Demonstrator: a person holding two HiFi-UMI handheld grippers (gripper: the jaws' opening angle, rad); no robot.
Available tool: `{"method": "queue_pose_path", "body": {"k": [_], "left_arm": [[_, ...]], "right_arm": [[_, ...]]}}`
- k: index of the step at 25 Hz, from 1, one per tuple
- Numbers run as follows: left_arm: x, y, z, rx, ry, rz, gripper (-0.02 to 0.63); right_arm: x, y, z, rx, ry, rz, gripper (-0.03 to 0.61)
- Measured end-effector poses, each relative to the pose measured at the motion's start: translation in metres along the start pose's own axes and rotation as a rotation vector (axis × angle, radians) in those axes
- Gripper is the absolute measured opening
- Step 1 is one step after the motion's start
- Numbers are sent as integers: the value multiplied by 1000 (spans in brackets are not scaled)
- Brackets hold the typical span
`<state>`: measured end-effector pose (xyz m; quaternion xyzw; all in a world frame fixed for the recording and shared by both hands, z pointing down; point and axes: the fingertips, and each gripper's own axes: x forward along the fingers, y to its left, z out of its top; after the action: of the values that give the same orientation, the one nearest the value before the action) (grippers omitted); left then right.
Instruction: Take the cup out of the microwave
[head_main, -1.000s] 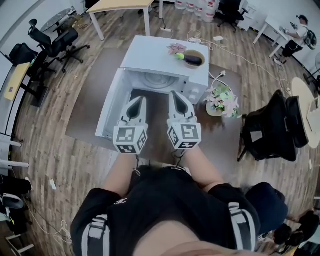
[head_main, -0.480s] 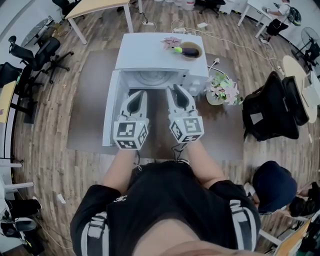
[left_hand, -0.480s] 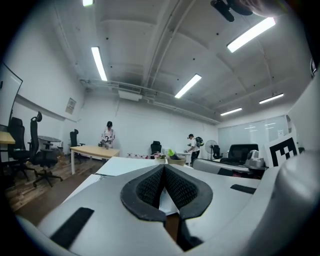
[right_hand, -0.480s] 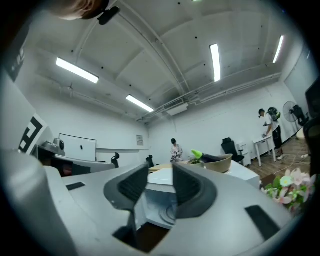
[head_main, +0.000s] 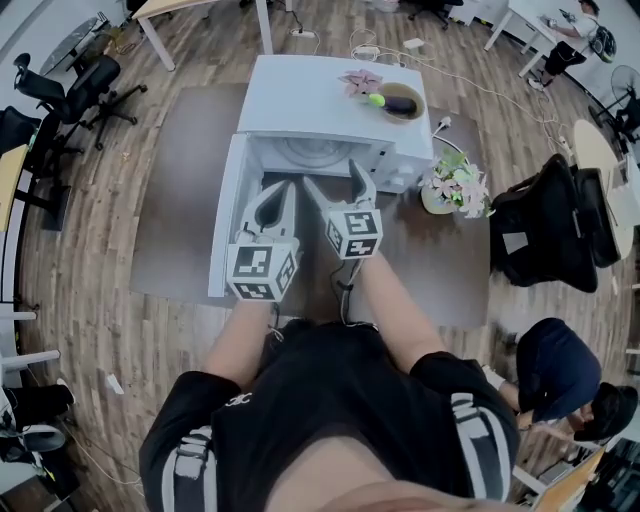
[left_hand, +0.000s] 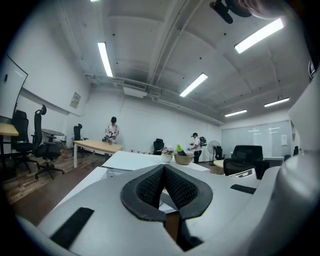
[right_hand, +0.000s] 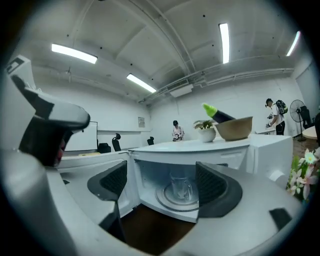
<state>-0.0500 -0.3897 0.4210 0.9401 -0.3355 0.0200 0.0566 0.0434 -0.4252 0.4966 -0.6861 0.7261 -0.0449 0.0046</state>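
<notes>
A clear glass cup (right_hand: 181, 186) stands upright on the turntable inside the white microwave (head_main: 320, 100), whose door (head_main: 225, 230) hangs open to the left. In front of the oven's opening my right gripper (head_main: 335, 180) points level at the cup. Its jaws are opening and stand wide, with nothing between them; the cup is still some way ahead of the right gripper (right_hand: 162, 184). My left gripper (head_main: 274, 195) is beside it, over the open door, shut and empty. In the left gripper view the pads (left_hand: 175, 186) meet, and the cup is hidden there.
On the microwave's top sit a bowl (head_main: 400, 102) with a dark and green thing in it and a pink flower (head_main: 360, 82). A flower pot (head_main: 455, 190) stands on the brown table (head_main: 180, 200) right of the oven. A black chair (head_main: 550, 230) is further right.
The right gripper's jaws have gone from shut to wide open, and it has moved forward and down toward the microwave's opening. The left gripper has edged forward, still shut.
</notes>
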Motion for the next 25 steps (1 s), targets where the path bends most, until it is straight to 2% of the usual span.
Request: {"method": "queue_pose_path", "body": {"k": [6,16,25], "left_arm": [[10,18,-21,-30,35,47,2],[23,38,-58,-56,87,96,2],[27,47,-78,-64,122,99,2]], "right_arm": [[57,-30,-48,9,91,-120,410],[139,-72,-96,21,178,-302,411],[173,-74,-118,-13,270,-275,410]]}}
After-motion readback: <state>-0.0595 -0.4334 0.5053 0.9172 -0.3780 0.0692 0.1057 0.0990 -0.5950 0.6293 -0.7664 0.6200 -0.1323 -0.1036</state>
